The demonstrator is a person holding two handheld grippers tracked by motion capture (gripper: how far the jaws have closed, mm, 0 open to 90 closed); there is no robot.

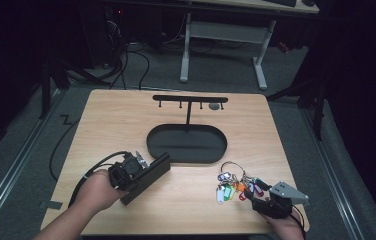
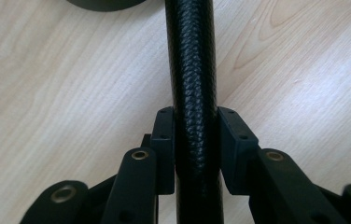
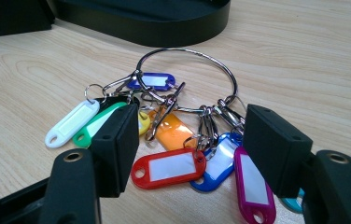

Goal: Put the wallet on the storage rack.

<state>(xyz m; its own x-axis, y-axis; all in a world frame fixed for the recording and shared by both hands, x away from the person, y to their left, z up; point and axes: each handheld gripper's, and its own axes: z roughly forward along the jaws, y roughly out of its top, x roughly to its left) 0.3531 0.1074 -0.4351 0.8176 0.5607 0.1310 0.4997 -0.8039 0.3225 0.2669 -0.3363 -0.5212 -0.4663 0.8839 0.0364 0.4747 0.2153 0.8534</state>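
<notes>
My left gripper (image 1: 143, 172) sits near the left front of the table (image 1: 126, 115), and my fingers (image 2: 163, 140) are closed onto a black case (image 1: 148, 176), a long flat thing with a woven, leathery skin. In the left gripper view it runs straight up between my two pads, and both pads lie flat against its sides (no gap that I can see on either one). From above, the case lies slanted on the wood, its far end pointing toward the near left edge of the black oval tray (image 1: 186, 145) and stopping just short of it.

That tray is in the middle of the table. A thin post rises from its far side and carries a black bar with small hooks (image 1: 190, 99) along its underside.

To the right, near the front edge, lies a bunch of key tags (image 1: 233, 186) on a big wire ring (image 3: 187, 65): white, green, yellow, orange, red, blue, purple and a bit of teal, fanned out flat on the wood. The ring's far side points toward the tray.

My right gripper (image 1: 256, 192) is at the near right of the bunch, fingers (image 3: 117, 140) spread wide with the red, blue and purple tags lying between them. The pads stand on either side and press on nothing.
</notes>
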